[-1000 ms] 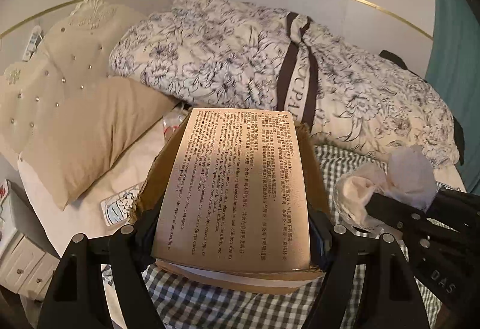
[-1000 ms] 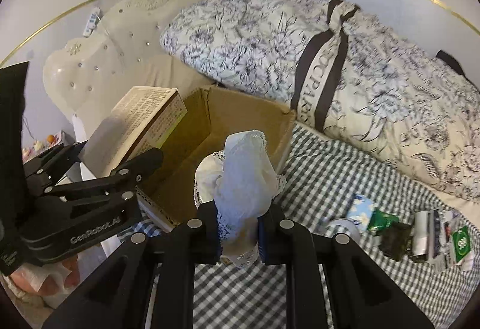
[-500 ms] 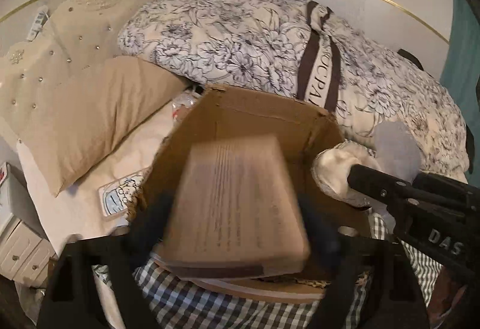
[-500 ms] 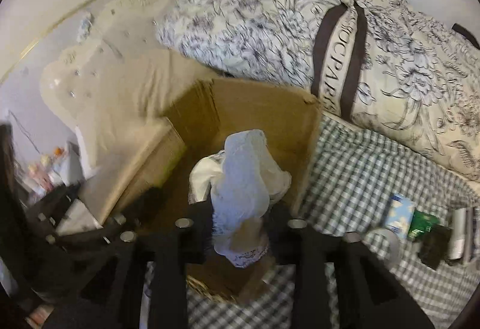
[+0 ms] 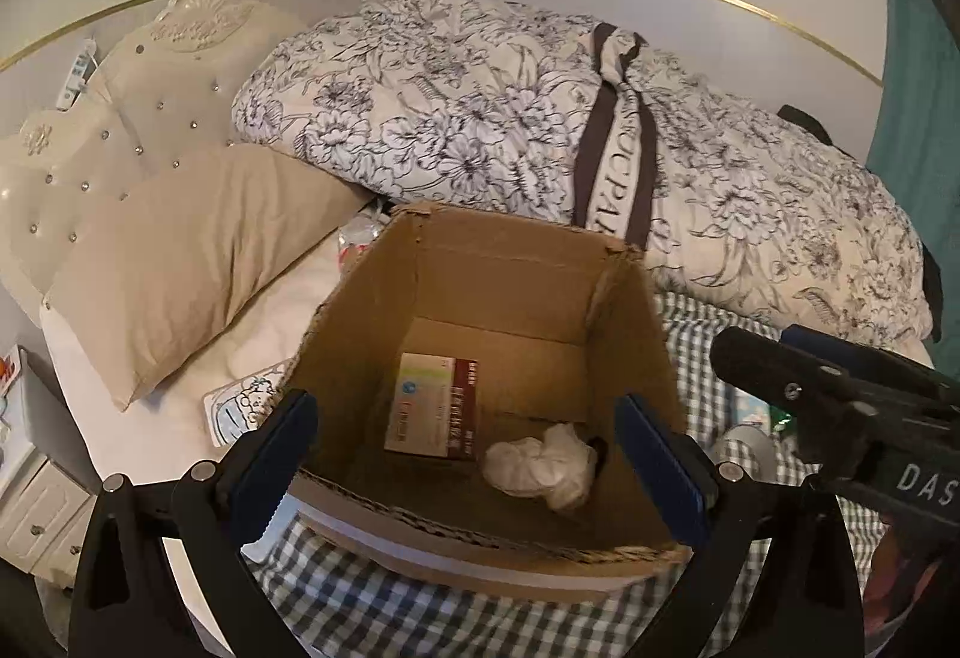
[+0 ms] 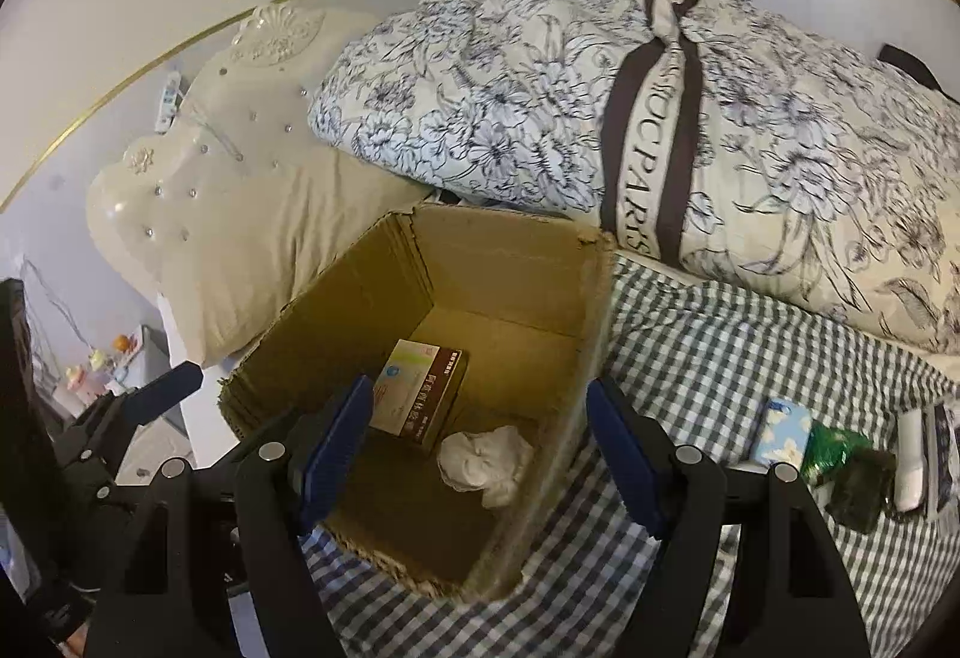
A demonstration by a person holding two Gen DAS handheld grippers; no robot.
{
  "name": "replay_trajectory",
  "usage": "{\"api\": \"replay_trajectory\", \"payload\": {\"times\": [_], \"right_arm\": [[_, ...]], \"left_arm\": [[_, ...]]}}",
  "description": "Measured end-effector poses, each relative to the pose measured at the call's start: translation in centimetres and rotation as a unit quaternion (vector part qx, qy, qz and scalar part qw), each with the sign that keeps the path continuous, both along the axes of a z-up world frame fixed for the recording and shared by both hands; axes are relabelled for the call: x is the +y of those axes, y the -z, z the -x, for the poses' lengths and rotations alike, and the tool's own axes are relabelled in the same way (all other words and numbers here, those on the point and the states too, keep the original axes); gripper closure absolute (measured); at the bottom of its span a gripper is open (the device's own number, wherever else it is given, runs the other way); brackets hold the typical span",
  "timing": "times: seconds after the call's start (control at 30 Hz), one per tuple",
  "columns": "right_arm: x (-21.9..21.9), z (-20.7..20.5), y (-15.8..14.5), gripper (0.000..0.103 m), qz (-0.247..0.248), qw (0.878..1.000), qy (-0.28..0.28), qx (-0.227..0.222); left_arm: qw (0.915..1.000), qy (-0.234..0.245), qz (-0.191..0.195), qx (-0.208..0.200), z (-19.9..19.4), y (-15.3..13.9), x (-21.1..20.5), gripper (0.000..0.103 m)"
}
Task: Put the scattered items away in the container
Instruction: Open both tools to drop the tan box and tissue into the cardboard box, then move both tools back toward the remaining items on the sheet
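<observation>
While both of my grippers hang over the cardboard box (image 5: 498, 262), neither has hold of anything. My left gripper (image 5: 465, 454) stands spread about as wide as it goes, its blue pads flanking the near end of the box with only air between them. My right gripper (image 6: 480, 436) has its jaws opening at this moment; nothing is pinched between them, and they frame the box's near right corner.

Inside the box, on its floor, lies a flat carton (image 5: 433, 405) with a pale face and a dark red band, resting toward the left wall. Just to the right of the carton, closer to the near wall, sits a crumpled white cloth (image 5: 540, 463); whether the two touch I cannot tell. From the right wrist view the same carton (image 6: 420, 394) and cloth (image 6: 483, 457) show side by side on the bottom.

The box stands on a checked blanket (image 6: 708, 358). Behind the box is a bundled floral duvet (image 5: 480, 106), and to the left of the box a beige pillow (image 5: 180, 250). Well to the right of the box, on the blanket, loose items lie scattered: a small blue flowered packet (image 6: 783, 430), a green wrapper (image 6: 831, 448) just beside it, and a white tube (image 6: 909, 463) farther right.
</observation>
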State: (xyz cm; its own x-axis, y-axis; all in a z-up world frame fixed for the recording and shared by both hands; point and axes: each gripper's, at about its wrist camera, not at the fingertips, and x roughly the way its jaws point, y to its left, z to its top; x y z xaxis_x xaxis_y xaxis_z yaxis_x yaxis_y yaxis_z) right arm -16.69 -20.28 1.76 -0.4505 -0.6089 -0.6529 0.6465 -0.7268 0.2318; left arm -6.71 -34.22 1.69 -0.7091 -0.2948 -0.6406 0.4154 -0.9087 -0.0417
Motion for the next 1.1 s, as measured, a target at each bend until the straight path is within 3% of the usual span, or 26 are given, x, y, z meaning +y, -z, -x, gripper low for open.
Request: {"api": "replay_trajectory", "payload": {"times": [0.27, 0.53, 0.8, 1.1], "right_arm": [[8.0, -2.9, -3.3, 0.029, 0.014, 0.998, 0.036, 0.040], [20.3, -6.7, -6.6, 0.028, 0.017, 0.990, 0.112, 0.084], [31.7, -10.4, -6.8, 0.002, -0.008, 0.971, 0.210, 0.115], [39.4, -13.3, -4.1, 0.002, -0.021, 0.956, 0.267, 0.120]], "left_arm": [[0.9989, 0.036, 0.009, 0.030, -1.8, -3.4, 6.6, 0.000], [0.9938, 0.090, 0.015, 0.062, -3.3, -6.7, 16.4, 0.000], [0.9896, 0.129, 0.022, 0.060, -3.7, -6.2, 24.3, 0.000], [0.9899, 0.137, 0.022, 0.032, -3.8, -2.7, 27.1, 0.000]]}}
